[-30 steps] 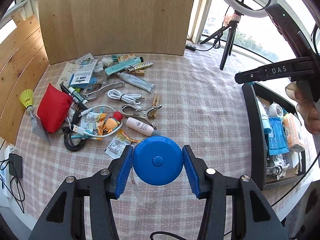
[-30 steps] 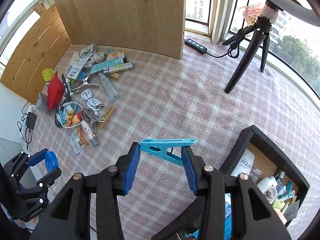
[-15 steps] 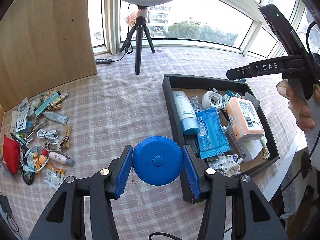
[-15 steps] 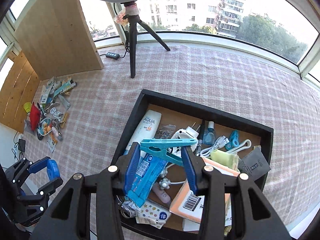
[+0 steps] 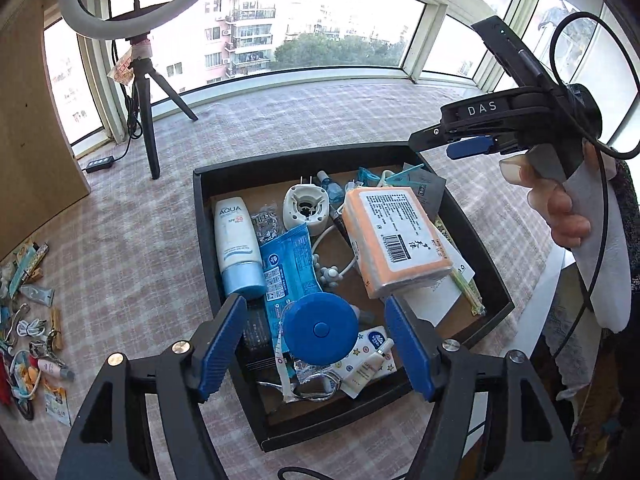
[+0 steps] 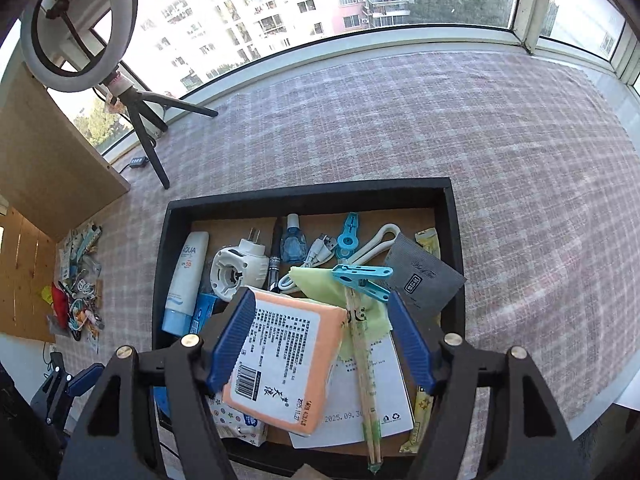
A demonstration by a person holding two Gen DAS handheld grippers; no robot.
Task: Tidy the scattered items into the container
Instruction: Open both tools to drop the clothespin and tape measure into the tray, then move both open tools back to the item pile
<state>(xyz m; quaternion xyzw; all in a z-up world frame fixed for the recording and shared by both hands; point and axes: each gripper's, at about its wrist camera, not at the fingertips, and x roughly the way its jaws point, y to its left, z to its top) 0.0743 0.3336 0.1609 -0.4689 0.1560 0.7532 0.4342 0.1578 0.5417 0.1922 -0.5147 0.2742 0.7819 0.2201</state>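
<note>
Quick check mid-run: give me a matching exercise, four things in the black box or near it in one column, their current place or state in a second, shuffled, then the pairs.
Things:
1. blue tape measure
2. turquoise clothespin
3. AQUA sunscreen tube
4. ring light tripod

Places or states:
A. standing on the checked cloth outside the black box
B. lying along the box's left wall
C. between the open left gripper fingers
D. ahead of the open right gripper, on the yellow-green cloth

Pairs: 1-C, 2-D, 3-B, 4-A

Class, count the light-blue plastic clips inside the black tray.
2. One clip lies on the green cloth; another clip lies nearer the tray's far wall. More may be hidden.
</note>
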